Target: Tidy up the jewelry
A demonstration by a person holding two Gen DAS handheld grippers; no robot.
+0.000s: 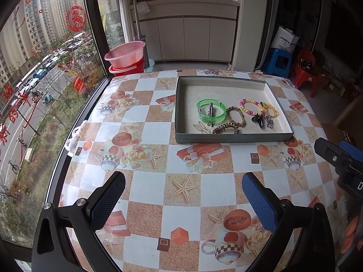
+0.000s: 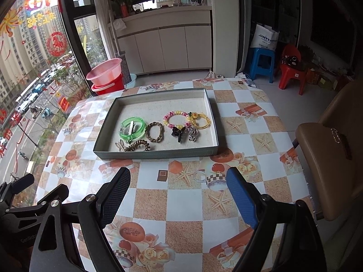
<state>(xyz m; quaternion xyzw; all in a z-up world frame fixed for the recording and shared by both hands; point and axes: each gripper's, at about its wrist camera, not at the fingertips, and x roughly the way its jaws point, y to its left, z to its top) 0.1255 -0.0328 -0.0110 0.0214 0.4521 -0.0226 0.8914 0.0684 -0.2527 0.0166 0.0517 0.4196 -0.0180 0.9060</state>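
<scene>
A shallow grey box tray (image 1: 233, 137) (image 2: 156, 154) sits on the checked tablecloth. In it lie a green bangle (image 1: 211, 113) (image 2: 133, 127) with a metal clip across it, a braided brown hair tie (image 1: 236, 116) (image 2: 154, 131), a brown coil tie (image 1: 225, 128) (image 2: 137, 146), a pink-yellow bead bracelet (image 1: 249, 106) (image 2: 175, 119), a yellow tie (image 2: 200, 120), a black claw clip (image 1: 258, 120) (image 2: 178, 132) and a clear clip (image 2: 192, 133). My left gripper (image 1: 183, 195) and right gripper (image 2: 179, 188) are open and empty, well short of the tray.
A window runs along the table's left edge. A brown chair (image 2: 329, 149) stands at the right. Pink and red basins (image 1: 126, 56), a blue stool (image 1: 279, 61) and a red chair (image 2: 292, 70) stand beyond the table. The right gripper's body (image 1: 340, 158) shows in the left wrist view.
</scene>
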